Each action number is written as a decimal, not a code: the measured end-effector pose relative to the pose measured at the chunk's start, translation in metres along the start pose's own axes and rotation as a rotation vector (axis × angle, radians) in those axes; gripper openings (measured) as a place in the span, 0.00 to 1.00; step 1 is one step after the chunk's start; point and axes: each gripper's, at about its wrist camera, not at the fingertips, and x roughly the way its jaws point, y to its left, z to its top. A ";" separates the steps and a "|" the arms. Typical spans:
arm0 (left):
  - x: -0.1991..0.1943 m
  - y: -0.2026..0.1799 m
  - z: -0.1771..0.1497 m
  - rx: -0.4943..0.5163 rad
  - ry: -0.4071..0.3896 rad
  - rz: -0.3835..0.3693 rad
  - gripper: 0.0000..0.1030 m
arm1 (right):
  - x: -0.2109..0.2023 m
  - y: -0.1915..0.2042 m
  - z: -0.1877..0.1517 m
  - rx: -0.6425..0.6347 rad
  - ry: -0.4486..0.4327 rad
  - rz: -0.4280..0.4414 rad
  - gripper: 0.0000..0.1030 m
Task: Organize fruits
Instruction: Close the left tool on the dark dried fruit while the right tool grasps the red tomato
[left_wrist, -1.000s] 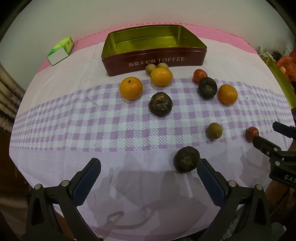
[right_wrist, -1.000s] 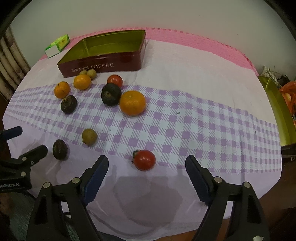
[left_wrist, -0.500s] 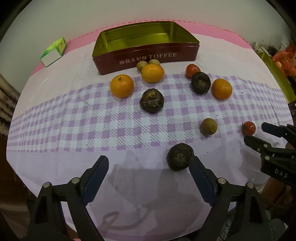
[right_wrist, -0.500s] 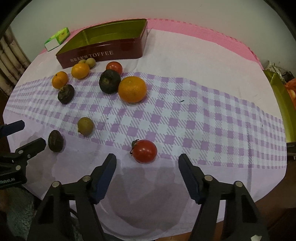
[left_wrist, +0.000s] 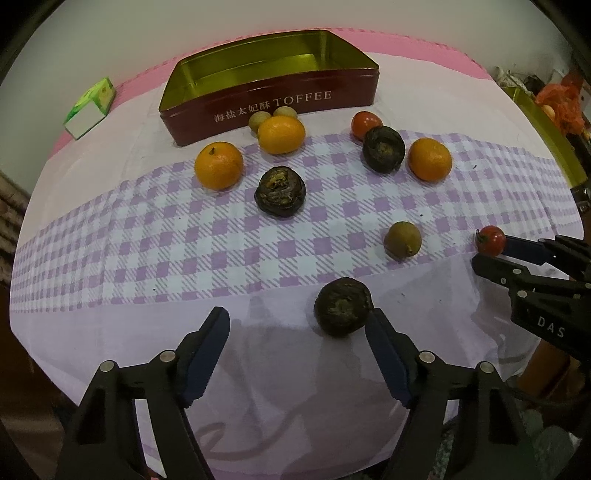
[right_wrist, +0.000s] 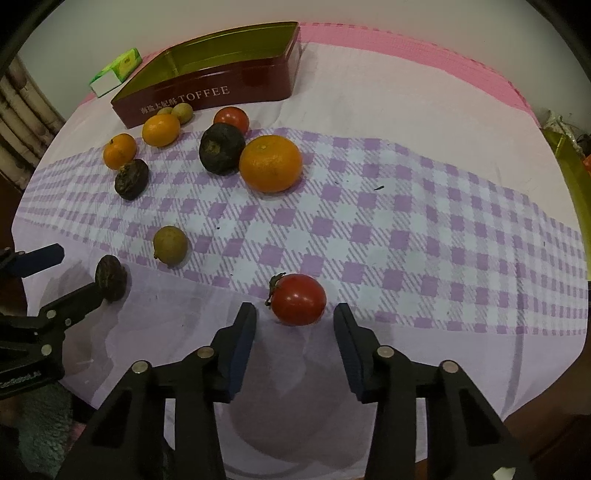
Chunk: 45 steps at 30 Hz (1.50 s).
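- The right gripper is open, its two fingers either side of the near cherry tomato without touching it. The tomato sits close to the near edge of the tablecloth, just past the fingertips, so this looks like the line-up for a pinch.
- The left gripper is open wider. The nearest dark wrinkled fruit lies by its right finger rather than centred, also near the near edge. I judge it would need a shift to the right before closing.
- The toffee tin stands open and empty toward the far edge of the cloth, long side facing the grippers. It is the likely home for the fruit.
- The rest of the fruit lies loose between the tin and the grippers: three oranges, two more dark fruits, a second tomato, and small brownish-green ones, two of them right against the tin's front wall.
- Nothing is in the tin yet, so the sorting appears barely begun.
- The tomato is smooth and round; a slow, centred squeeze should keep it from rolling off the near edge.
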 end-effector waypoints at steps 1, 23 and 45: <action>0.001 0.000 0.000 0.000 0.005 0.000 0.74 | 0.001 0.000 0.000 -0.004 0.001 0.000 0.39; 0.029 -0.016 0.014 0.005 0.073 -0.018 0.71 | 0.001 0.005 0.000 -0.014 -0.001 0.005 0.33; 0.038 -0.001 0.015 -0.048 0.090 -0.070 0.40 | 0.001 0.003 0.000 -0.005 -0.004 0.010 0.33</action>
